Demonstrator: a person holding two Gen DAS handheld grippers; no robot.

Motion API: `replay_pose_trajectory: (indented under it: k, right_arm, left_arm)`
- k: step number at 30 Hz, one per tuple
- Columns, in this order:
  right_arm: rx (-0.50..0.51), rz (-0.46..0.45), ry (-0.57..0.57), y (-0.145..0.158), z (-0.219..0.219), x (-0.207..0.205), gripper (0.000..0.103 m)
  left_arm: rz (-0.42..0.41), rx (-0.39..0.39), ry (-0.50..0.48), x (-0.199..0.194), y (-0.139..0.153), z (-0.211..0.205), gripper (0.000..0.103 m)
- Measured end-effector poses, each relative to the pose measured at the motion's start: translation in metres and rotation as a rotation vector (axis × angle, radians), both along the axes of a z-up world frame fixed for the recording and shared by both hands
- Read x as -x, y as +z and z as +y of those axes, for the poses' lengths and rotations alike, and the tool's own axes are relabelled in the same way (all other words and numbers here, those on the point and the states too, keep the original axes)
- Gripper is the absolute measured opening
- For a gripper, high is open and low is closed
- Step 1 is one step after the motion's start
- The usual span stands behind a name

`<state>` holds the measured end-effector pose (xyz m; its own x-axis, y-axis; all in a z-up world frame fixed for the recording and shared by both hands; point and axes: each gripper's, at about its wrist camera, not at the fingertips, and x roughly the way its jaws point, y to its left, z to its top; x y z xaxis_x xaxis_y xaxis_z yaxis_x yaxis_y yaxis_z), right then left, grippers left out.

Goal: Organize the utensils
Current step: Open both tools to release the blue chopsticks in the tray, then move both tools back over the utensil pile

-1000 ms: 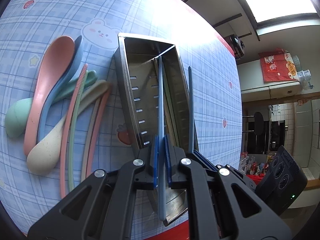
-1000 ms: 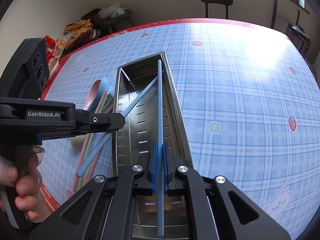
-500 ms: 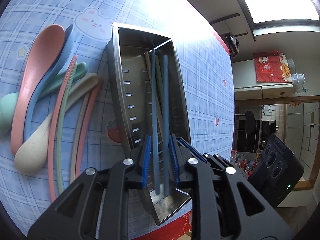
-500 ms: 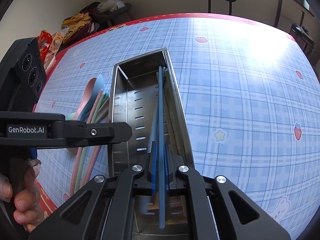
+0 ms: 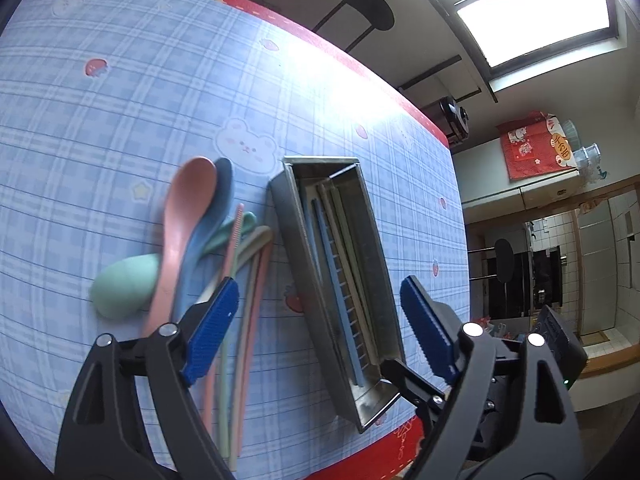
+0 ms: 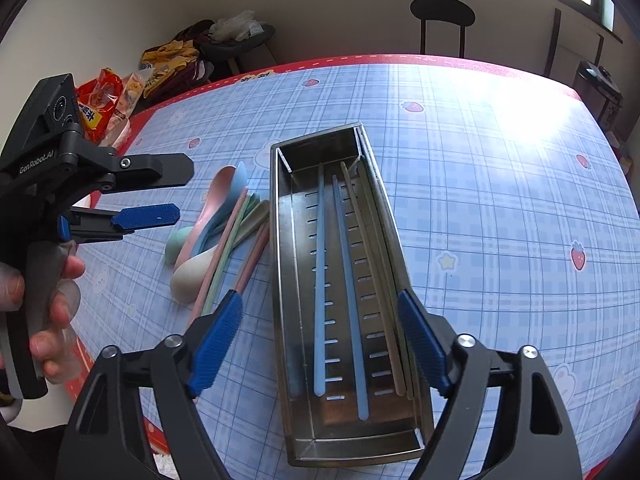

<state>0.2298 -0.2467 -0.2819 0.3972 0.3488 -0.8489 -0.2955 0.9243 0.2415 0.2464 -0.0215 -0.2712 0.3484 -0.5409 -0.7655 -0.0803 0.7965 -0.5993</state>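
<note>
A long steel utensil tray (image 6: 280,280) (image 5: 288,240) lies on the blue checked tablecloth. Two blue chopsticks (image 6: 348,280) (image 5: 336,280) and beige chopsticks (image 6: 370,260) lie inside it. Left of the tray is a pile of pastel spoons (image 6: 216,216) (image 5: 184,232) and loose pink and green chopsticks (image 6: 230,248) (image 5: 240,320). My right gripper (image 6: 320,336) is open and empty above the tray's near end. My left gripper (image 5: 324,332) (image 6: 148,200) is open and empty, above the tray's near-left side.
The table's red near edge (image 5: 360,452) is close under the left gripper. A black chair (image 6: 442,20) stands behind the table. Snack bags (image 6: 104,96) lie beyond the table's left edge. Bare cloth (image 6: 500,220) lies right of the tray.
Both grippers have opened and let go of the blue chopsticks, which now lie in the tray. Both have pulled back and up from the tray.
</note>
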Motion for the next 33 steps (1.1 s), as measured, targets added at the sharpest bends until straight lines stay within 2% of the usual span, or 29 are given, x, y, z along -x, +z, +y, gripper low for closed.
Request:
replay_pose_trajectory:
  k: [3,10,16,20,23,29,31,33]
  right_arm:
    - [0.003,0.001,0.015,0.001,0.010,0.005,0.092]
    - [0.005,0.002,0.044,-0.002,0.037,0.017,0.093]
    - [0.008,0.014,0.067,-0.008,0.063,0.021,0.092]
    - [0.055,0.020,0.094,-0.011,0.085,0.022,0.075]
    - [0.078,0.025,0.112,-0.014,0.100,0.023,0.065]
    - [0.152,0.073,0.128,-0.032,0.118,0.023,0.048]
    - [0.198,0.084,0.115,-0.038,0.121,0.022,0.039]
    - [0.247,0.090,0.112,-0.044,0.123,0.020,0.025]
  left_arm:
    - [-0.025,-0.061,-0.010,0.010,0.005,0.020,0.097]
    - [-0.110,-0.243,-0.098,0.037,0.011,0.047,0.097]
    - [-0.229,-0.417,-0.221,0.060,0.010,0.058,0.097]
    - [-0.272,-0.459,-0.287,0.063,0.004,0.068,0.097]
    - [-0.291,-0.462,-0.319,0.062,-0.004,0.081,0.097]
    - [-0.301,-0.418,-0.340,0.052,-0.022,0.106,0.098]
    - [-0.302,-0.410,-0.332,0.050,-0.026,0.113,0.098]
    - [-0.300,-0.415,-0.332,0.048,-0.030,0.117,0.097]
